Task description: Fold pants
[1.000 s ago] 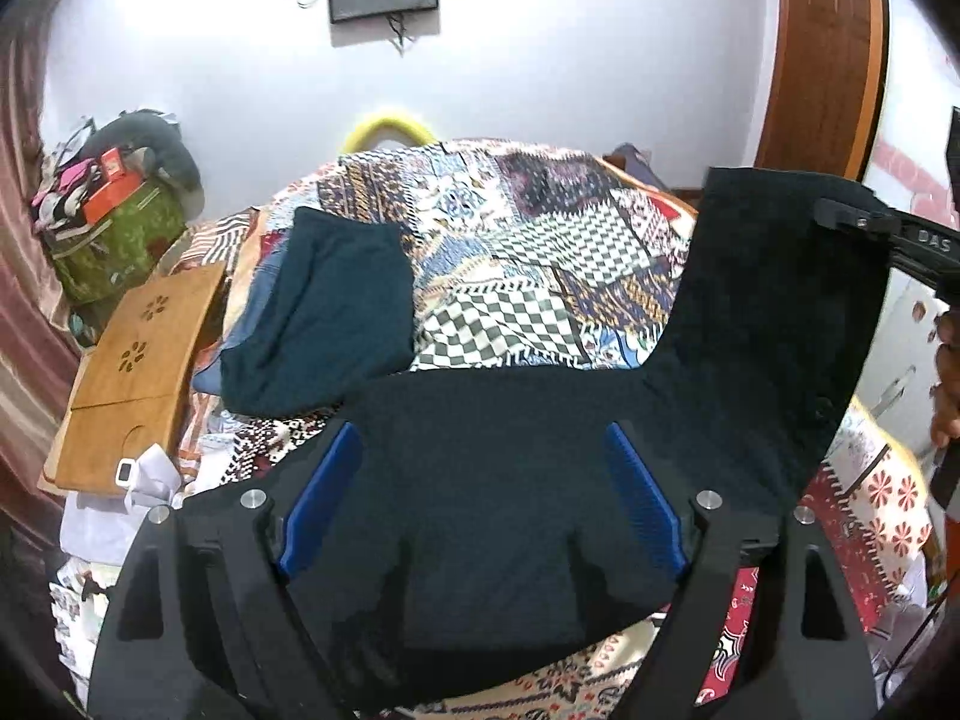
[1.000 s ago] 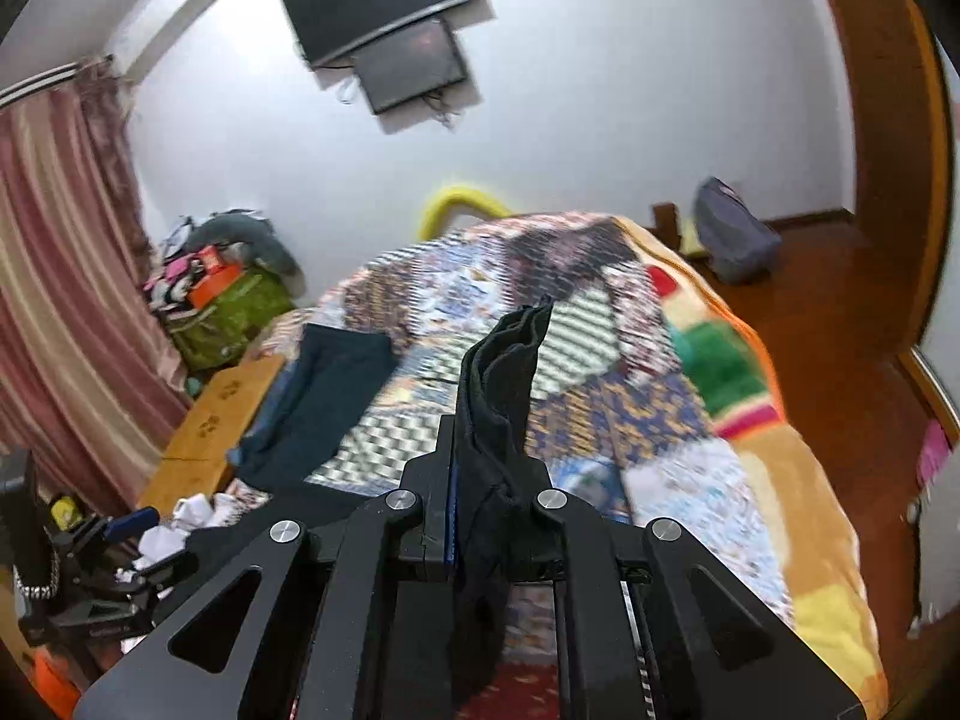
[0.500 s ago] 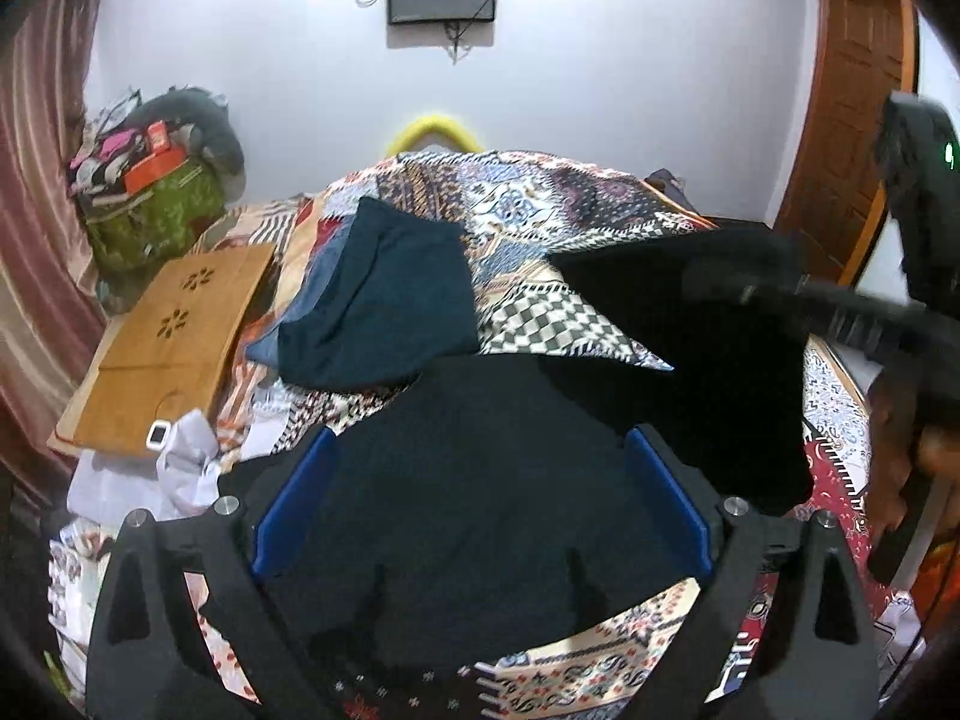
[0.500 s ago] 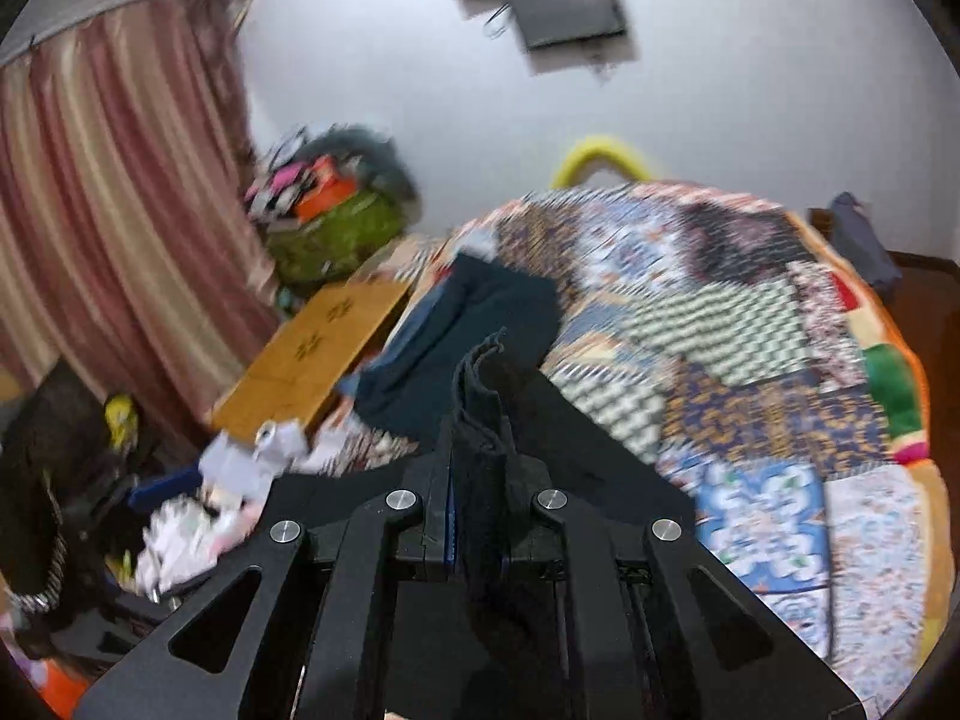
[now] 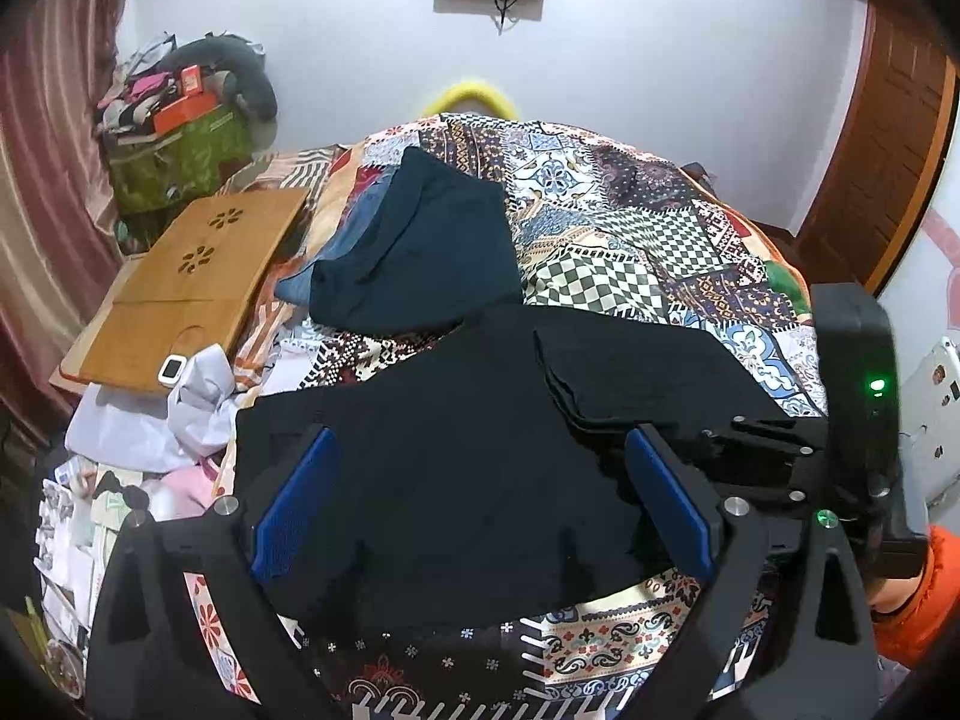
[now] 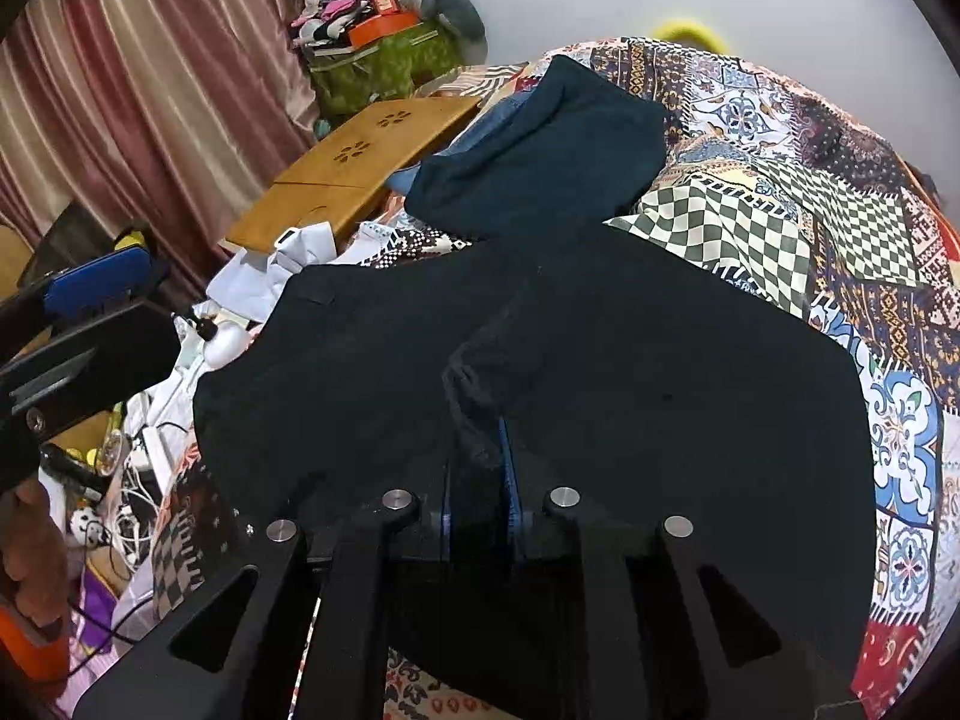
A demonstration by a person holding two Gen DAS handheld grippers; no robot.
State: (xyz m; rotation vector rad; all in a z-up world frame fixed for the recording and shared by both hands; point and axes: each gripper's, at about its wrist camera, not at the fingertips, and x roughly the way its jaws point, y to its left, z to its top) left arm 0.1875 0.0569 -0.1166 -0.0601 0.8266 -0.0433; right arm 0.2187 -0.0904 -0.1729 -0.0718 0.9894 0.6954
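Fold partly done: black pants (image 5: 456,450) lie on the bed (image 5: 630,252) beneath the released left claw (image 5: 480,498); right claw (image 6: 477,480) grips the doubled-over leg, final folds remaining.

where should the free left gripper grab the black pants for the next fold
Probably the near-left corner of the black pants, approached low from the left bed edge. The cloth lies flat there, so only its edge gives the fingers something to pinch. The left gripper hangs open over the middle; the right gripper is shut on the folded-over end, so the left side is free.
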